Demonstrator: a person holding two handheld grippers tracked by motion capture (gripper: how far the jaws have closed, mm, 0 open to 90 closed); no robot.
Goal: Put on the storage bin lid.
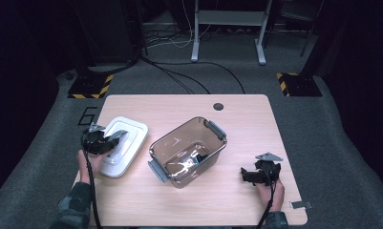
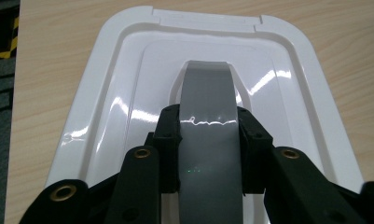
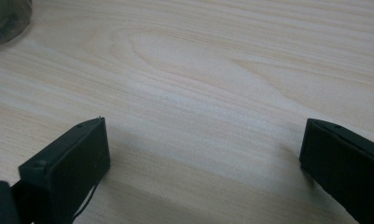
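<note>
A white rectangular lid (image 1: pixel 132 136) (image 2: pixel 105 93) lies at the table's left side, with a grey arched handle (image 2: pixel 208 102) along its middle. My left gripper (image 1: pixel 113 140) (image 2: pixel 208 135) is shut on that handle, one black pad pressed against each side. To its right stands a clear smoky container (image 1: pixel 179 131) with grey side latches, open at the top, with something dark and shiny on its bottom. My right gripper (image 1: pixel 249 175) (image 3: pixel 203 154) rests low over the bare wood at the front right, open, with nothing between its fingers.
The wooden table (image 1: pixel 237 119) has a round cable hole (image 1: pixel 218 106) near its far edge. A corner of the container (image 3: pixel 3 18) shows at the upper left of the right gripper view. Grey carpet, cables and stand legs lie beyond the table.
</note>
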